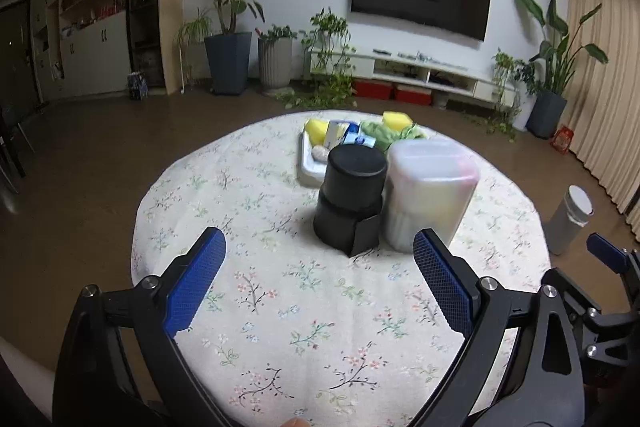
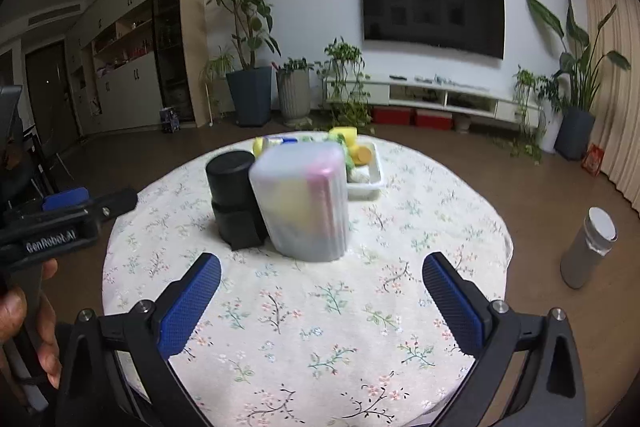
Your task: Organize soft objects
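Nearby, both grippers wait with fingers apart over the flowered table.

Closest to me, the left gripper and right gripper hover side by side above the tablecloth, jaws spread wide and holding nothing, probably so either can reach forward freely. Beyond them stand a black canister and a frosted lidded container, touching, with pale coloured shapes blurred inside. Farthest back, the white tray holds the soft things: yellow sponges, a green cloth and small packets, gathered together. Whether that pile is sorted or awaiting sorting, I cannot tell.
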Tool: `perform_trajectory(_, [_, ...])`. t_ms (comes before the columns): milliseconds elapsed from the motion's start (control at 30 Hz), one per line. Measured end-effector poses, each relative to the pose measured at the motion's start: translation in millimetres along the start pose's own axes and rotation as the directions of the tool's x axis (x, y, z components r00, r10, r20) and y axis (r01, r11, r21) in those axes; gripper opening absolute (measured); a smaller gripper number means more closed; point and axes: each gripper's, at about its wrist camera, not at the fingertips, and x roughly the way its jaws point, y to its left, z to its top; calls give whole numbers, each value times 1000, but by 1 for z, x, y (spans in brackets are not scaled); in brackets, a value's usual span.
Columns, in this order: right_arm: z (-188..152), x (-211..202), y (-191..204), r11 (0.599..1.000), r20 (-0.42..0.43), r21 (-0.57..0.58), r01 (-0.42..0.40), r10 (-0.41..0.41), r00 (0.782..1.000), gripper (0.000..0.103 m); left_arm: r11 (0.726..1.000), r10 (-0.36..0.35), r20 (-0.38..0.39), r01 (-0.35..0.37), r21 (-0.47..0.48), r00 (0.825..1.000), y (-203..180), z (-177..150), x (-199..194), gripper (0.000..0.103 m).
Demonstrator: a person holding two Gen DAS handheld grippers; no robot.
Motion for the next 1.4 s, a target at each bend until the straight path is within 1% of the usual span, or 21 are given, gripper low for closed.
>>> perform_trajectory(100, [3, -2, 1, 1000, 4, 3, -1, 1, 1000, 103, 1000, 3, 11, -3, 5, 1000, -3, 0, -3, 97])
perform_trajectory(167, [4, -1, 1, 1000, 5, 4, 2, -2, 1000, 103, 1000, -13, 25, 13, 8, 1000, -4, 0, -4, 97])
perform_trajectory(300, [4, 4, 4, 1000, -9, -4, 19, -19, 1000, 103, 1000, -23, 22, 22, 14, 1000, -8, -1, -1, 97])
perform_trajectory(467, [4, 6, 7, 1000, -10, -17, 26, -26, 1000, 103, 1000, 14, 11, -14, 17, 1000, -8, -2, 3, 97])
perform_trajectory(633, [1, 10, 9, 999, -20, -25, 26, -27, 999, 103, 1000, -1, 8, 1, 9, 1000, -6, -4, 6, 97])
perform_trajectory(733, [-1, 10, 10, 999, -23, -33, 34, -35, 999, 103, 999, -31, 20, 31, 7, 999, -6, -6, 5, 97])
perform_trajectory(800, [-2, 11, 11, 999, -28, -33, 39, -40, 999, 103, 999, -32, 22, 32, 14, 999, -9, -6, 5, 97])
perform_trajectory(833, [-2, 12, 12, 999, -30, -32, 40, -41, 999, 103, 999, -33, 29, 33, 20, 999, -10, -6, 5, 98])
perform_trajectory(867, [-2, 12, 12, 999, -31, -32, 41, -42, 999, 103, 999, -31, 35, 31, 24, 999, -12, -6, 5, 103])
perform_trajectory(900, [-2, 13, 12, 999, -31, -30, 43, -44, 999, 103, 1000, -14, 35, 13, 22, 999, -13, -7, 6, 103])
perform_trajectory(933, [-2, 13, 13, 998, -31, -31, 45, -46, 998, 103, 1000, -4, 31, 4, 23, 1000, -13, -7, 7, 103])
perform_trajectory(1033, [-2, 16, 12, 998, -41, -31, 58, -59, 997, 103, 1000, -17, 21, 17, 19, 1000, -14, -8, 9, 103])
perform_trajectory(1133, [-3, 18, 11, 998, -49, -27, 63, -65, 997, 103, 1000, -12, 14, 12, 23, 1000, -14, -8, 10, 103])
perform_trajectory(1267, [-4, 19, 11, 998, -54, -22, 63, -64, 996, 103, 1000, -16, -22, 17, 22, 1000, -14, -6, 14, 103])
perform_trajectory(1400, [-4, 19, 10, 998, -54, -23, 63, -64, 996, 103, 1000, 9, -36, -8, 11, 999, -12, -8, 18, 103])
